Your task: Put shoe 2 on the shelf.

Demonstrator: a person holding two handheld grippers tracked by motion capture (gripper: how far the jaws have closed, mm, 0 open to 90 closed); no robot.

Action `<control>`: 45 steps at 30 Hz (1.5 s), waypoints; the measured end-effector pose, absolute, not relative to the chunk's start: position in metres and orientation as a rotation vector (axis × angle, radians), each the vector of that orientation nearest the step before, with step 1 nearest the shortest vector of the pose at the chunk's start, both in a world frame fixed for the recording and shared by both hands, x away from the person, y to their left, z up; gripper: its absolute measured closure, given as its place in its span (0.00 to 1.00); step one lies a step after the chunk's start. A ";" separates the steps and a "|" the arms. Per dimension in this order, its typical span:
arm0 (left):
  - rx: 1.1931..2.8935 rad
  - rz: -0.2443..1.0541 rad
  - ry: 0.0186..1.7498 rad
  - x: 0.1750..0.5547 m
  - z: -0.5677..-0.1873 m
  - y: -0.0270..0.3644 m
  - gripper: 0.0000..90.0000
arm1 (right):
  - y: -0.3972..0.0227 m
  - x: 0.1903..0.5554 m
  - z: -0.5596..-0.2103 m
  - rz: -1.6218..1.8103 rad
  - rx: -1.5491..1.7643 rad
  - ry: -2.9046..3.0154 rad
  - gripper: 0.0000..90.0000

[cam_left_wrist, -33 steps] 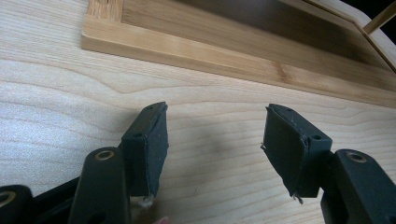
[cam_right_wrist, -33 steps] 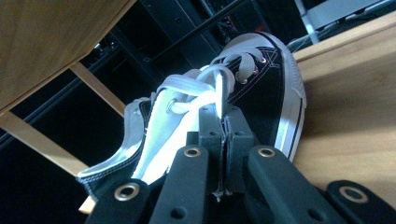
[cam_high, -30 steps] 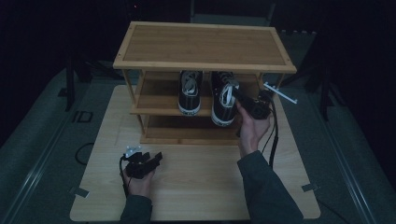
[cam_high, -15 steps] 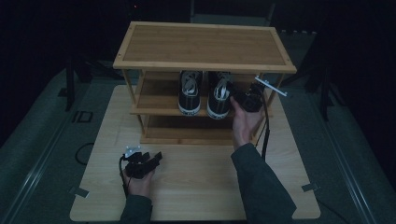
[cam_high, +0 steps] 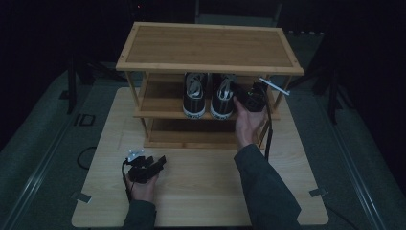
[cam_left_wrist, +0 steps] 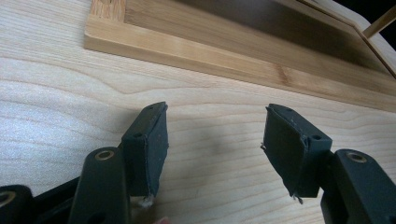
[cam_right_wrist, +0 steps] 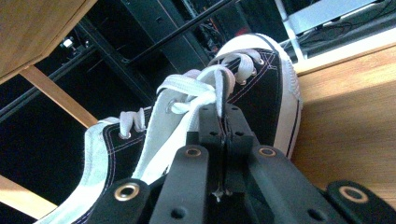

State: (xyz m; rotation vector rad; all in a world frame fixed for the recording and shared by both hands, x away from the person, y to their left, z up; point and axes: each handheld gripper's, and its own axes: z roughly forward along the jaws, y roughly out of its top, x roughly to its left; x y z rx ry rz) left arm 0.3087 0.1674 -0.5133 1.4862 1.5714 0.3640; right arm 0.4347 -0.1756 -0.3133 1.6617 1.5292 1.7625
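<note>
1. Since a second ago, the right sneaker (cam_high: pixel 221 98) has moved deeper onto the middle shelf (cam_high: pixel 158 103), and the right gripper (cam_high: pixel 250 98) has gone in with it toward 12 o'clock.
2. Both sneakers now stand side by side on that shelf, toes toward the person, the left sneaker (cam_high: pixel 194 96) just beside its mate at 9 o'clock.
3. In the right gripper view the fingers (cam_right_wrist: pixel 223 135) are pressed together on the tongue or collar of the right sneaker (cam_right_wrist: pixel 243 88); which part exactly cannot be told.
4. To finish well, the person should probably settle the sole flat, square it with its mate, then release and withdraw straight toward 6 o'clock, clear of the laces (cam_right_wrist: pixel 187 100).
5. The left gripper (cam_high: pixel 143 167) rests on the tabletop (cam_high: pixel 201 191) at 7 o'clock, fingers (cam_left_wrist: pixel 147 147) spread and holding nothing.
</note>
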 end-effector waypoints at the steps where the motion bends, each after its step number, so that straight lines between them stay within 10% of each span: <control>1: 1.487 0.364 1.572 0.309 -0.513 0.167 0.45 | -0.175 0.435 -0.313 1.751 1.660 1.532 0.98; 45: 1.488 0.353 1.571 0.311 -0.513 0.165 0.45 | -0.166 0.432 -0.325 1.833 1.601 1.551 0.91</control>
